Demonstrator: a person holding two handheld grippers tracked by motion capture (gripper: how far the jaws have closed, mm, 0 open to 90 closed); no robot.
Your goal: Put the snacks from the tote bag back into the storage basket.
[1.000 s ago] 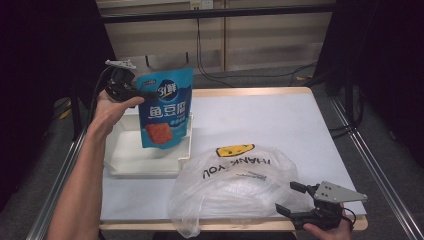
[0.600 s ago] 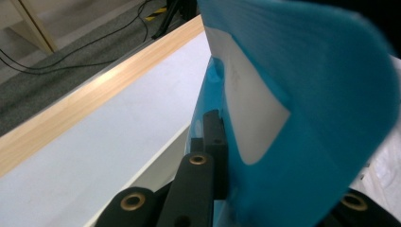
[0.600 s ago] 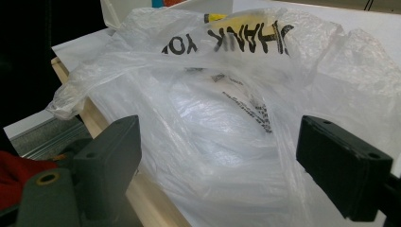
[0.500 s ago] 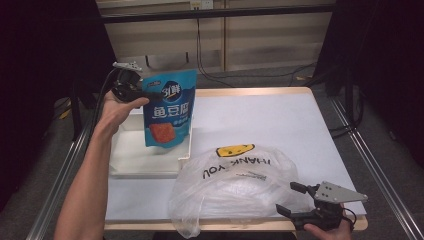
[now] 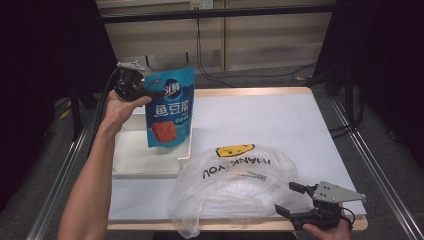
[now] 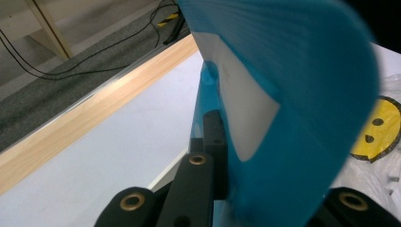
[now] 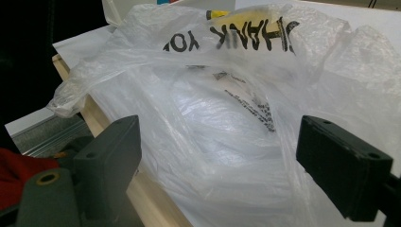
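The white table (image 5: 280,120) carries everything, its wooden rim showing along the far and near edges. A crumpled clear plastic bag (image 5: 235,192), printed with "THANK YOU" and a yellow smiley face, lies by the near edge, right of the middle, one loose end hanging over that edge. A shallow white tray (image 5: 145,160) sits toward the left edge.

Over the tray's far part hangs a blue snack pouch (image 5: 170,115), upright and clear of the tray, with white characters and a red picture on its front. The left gripper (image 5: 145,92) is clamped on the pouch's upper left corner, the person's left hand wrapped around it.

Near the near right corner, the right gripper (image 5: 290,199) stands with its jaws spread wide, pointing at the plastic bag with its fingertips just beside the crumpled film, which does not sit pinched between them.
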